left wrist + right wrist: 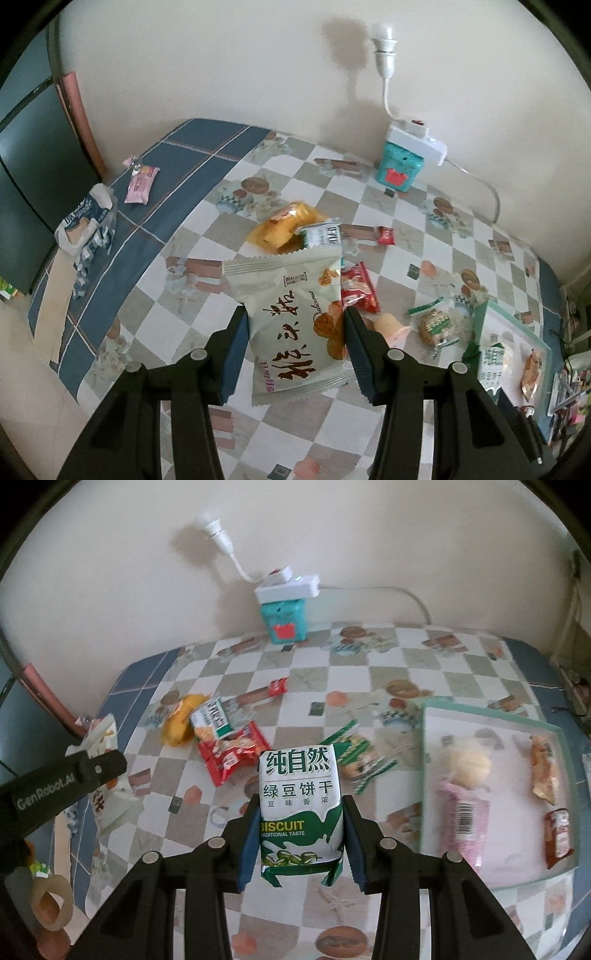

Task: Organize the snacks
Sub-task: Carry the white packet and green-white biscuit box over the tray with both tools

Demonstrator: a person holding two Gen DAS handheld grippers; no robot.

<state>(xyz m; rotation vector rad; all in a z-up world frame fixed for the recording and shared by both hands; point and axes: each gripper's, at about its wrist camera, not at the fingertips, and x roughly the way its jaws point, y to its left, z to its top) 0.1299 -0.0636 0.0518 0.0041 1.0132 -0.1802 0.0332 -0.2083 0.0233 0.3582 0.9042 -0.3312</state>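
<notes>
Checkered table (303,177), snacks everywhere. We've got the left gripper (295,343) pinching a cracker pack (291,325) and the right gripper (301,834) clamping a biscuit pack (299,801); slick wrappers could slip out before reaching the tray (495,709).

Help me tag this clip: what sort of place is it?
Likely a home room: a table against a plain wall, under a checkered tablecloth, with scattered snacks, a power strip and a tray.

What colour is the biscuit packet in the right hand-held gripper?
Green and white biscuit packet, clearest in the right wrist view.
</notes>
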